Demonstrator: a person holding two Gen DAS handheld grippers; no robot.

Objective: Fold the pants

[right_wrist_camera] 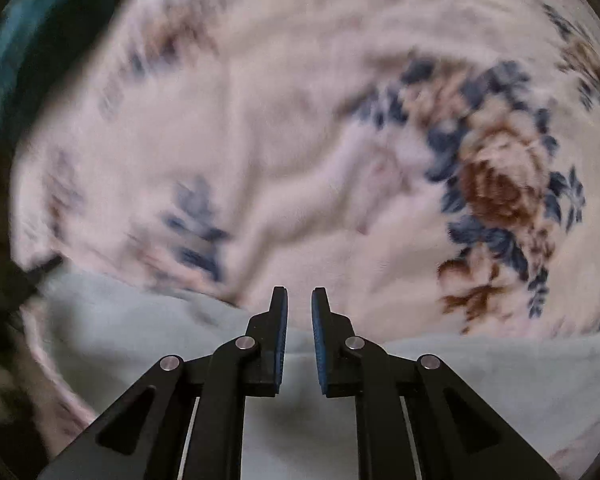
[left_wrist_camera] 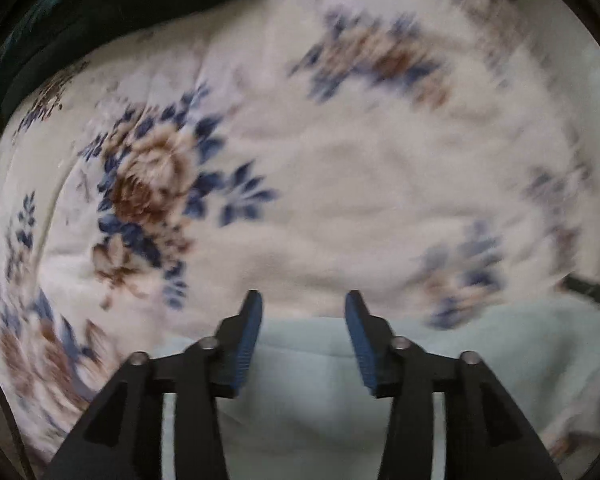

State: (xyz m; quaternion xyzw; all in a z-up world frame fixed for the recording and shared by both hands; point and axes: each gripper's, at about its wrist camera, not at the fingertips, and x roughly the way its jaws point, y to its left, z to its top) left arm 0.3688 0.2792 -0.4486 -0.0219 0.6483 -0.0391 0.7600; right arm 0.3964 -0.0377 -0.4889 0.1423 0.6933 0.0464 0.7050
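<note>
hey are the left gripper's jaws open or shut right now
Open: the left gripper shows a clear gap between its blue-padded fingers, nothing between them, above the pale green fabric.

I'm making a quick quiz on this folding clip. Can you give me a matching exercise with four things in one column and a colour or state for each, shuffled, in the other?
Column one:
1. left claw
2. right claw
3. pants
4. blanket

Column two:
A. pale mint green, plain
B. white with blue and brown flowers
C. pads set wide apart, nothing between them
D. pads with only a narrow gap, nothing between them

Pairs: 1-C, 2-D, 3-A, 4-B
</note>
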